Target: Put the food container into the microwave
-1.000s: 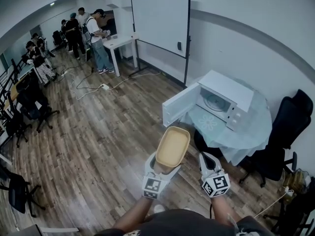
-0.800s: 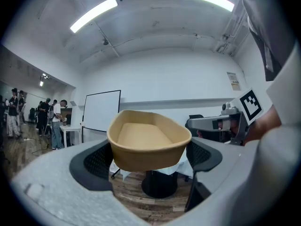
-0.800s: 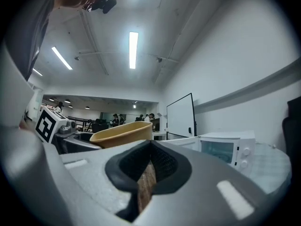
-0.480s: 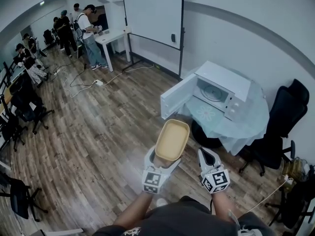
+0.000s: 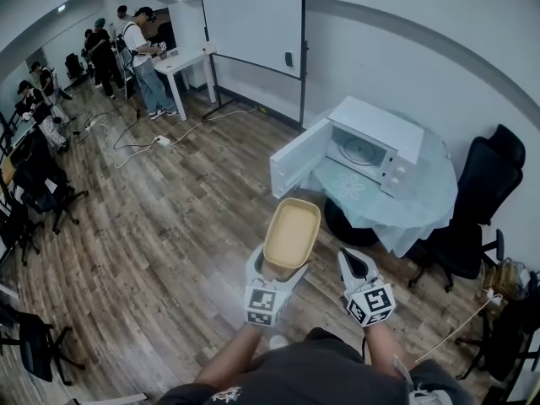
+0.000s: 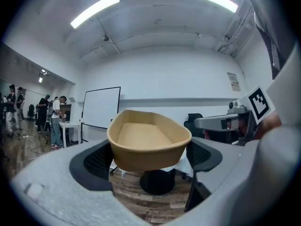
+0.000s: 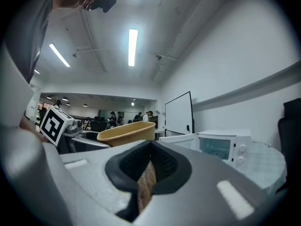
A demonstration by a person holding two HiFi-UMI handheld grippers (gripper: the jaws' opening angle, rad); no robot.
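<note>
Holding the food container (image 5: 292,231) in my left gripper (image 5: 281,270), short of the microwave (image 5: 371,146).

Left jaws are clamped on the near end of the tan container, one pad on each side wall. It is upright, empty inside, held in the air over the wood floor (image 5: 169,226). My right gripper (image 7: 149,166) is just beside it, jaws together, nothing between them. The microwave sits on the cloth-covered table (image 5: 422,213) ahead and to the right. Its door (image 5: 297,159) is swung wide open, and the container is well apart from it.
</note>
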